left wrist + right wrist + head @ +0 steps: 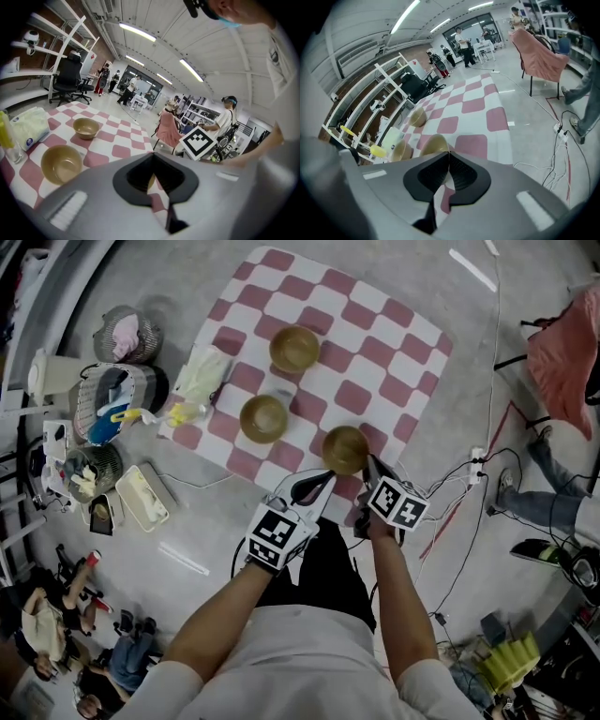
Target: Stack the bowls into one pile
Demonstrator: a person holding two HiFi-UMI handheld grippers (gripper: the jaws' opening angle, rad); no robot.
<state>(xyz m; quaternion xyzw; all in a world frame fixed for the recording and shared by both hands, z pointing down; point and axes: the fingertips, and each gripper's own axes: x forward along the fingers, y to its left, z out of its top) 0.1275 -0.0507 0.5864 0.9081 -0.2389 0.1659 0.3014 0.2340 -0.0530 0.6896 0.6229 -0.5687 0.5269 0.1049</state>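
Your three brown bowls sit apart, unstacked, on the pink-and-white checked cloth (394,343): the far bowl (294,349), the middle bowl (264,418) and the nearest bowl (345,449) by the cloth's near edge. Your right gripper (368,465) has its tips just beside the nearest bowl's rim, and its jaws meet at the tips with nothing clamped between them. Your left gripper (319,482) hangs over the cloth's near edge, a little apart from that bowl, jaws likewise closed together and empty.
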